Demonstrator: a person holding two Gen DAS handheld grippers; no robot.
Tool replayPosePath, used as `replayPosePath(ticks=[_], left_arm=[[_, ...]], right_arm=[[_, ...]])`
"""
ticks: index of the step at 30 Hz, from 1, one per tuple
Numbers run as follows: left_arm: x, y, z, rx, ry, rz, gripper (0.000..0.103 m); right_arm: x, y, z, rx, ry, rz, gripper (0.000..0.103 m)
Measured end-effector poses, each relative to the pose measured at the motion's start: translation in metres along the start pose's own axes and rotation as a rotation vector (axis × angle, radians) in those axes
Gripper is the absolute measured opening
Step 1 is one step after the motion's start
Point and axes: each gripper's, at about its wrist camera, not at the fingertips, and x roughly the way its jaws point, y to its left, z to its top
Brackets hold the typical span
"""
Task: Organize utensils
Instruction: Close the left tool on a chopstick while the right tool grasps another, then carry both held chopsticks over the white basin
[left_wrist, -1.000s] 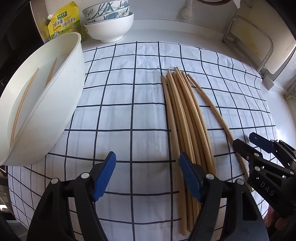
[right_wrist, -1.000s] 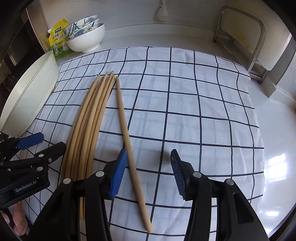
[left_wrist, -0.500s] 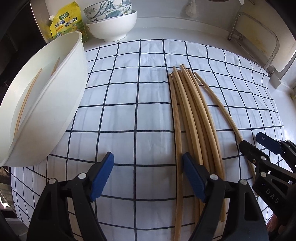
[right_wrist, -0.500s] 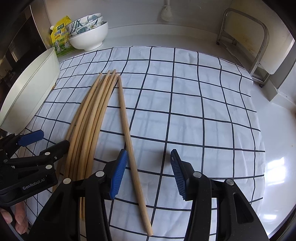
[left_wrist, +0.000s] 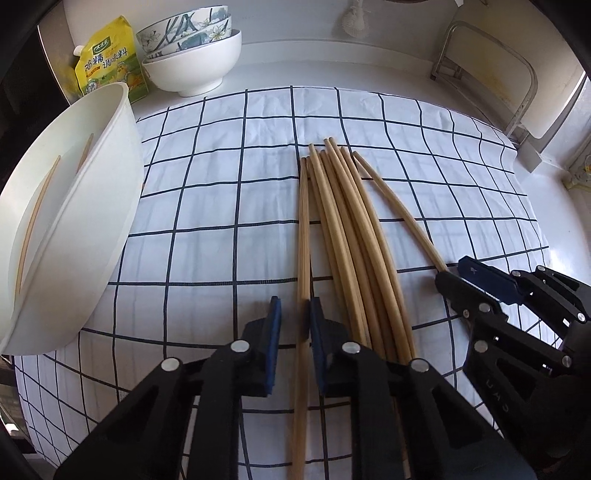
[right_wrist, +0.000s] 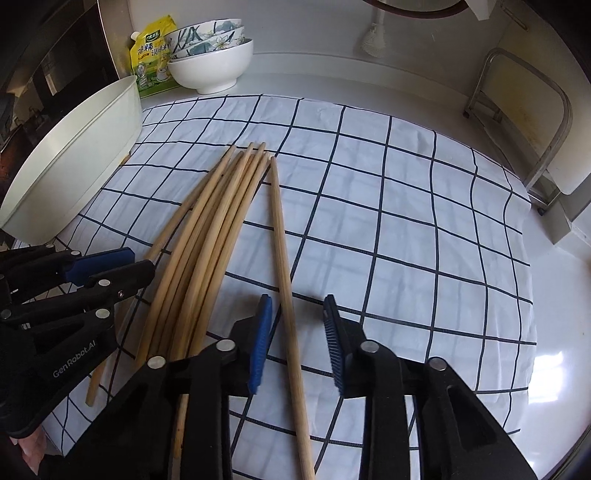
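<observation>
2 chopsticks (left_wrist: 37, 214) in 1 tub (left_wrist: 110, 177), 3 bowls (left_wrist: 195, 70), 1 pouch (left_wrist: 107, 59)

The chopsticks (left_wrist: 352, 236) are showing as pale, matt wood with a smooth finish. The cloth (left_wrist: 207, 229) is lying as slightly creased white fabric with dark woven lines. The tub (left_wrist: 85, 229) is looking like smooth white plastic, and the bowls (left_wrist: 195, 62) like glossy glazed ceramic. The counter (right_wrist: 554, 332) is gleaming glossy white. The rack (right_wrist: 517, 122) is looking like dull metal tubing.
</observation>
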Motion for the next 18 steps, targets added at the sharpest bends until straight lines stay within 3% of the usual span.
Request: replayPosePath(ticks=[2,10,18], left_arm=[[0.000,0.001,0.001,-0.006,0.011,-0.017,0.008],[-0.008,0.012,0.003,-0.025,0.038,-0.069,0.007],[-0.058,0.036,0.016,-0.039,-0.053,-0.069,0.007]], right_arm=[[0.000,-0.001,0.001,0.015,0.006,0.011,0.007],[-0.013,-0.013,0.002,0.123,0.011,0.069,0.007],[-0.053,0.002,0.026,0.161,-0.066,0.104,0.007]])
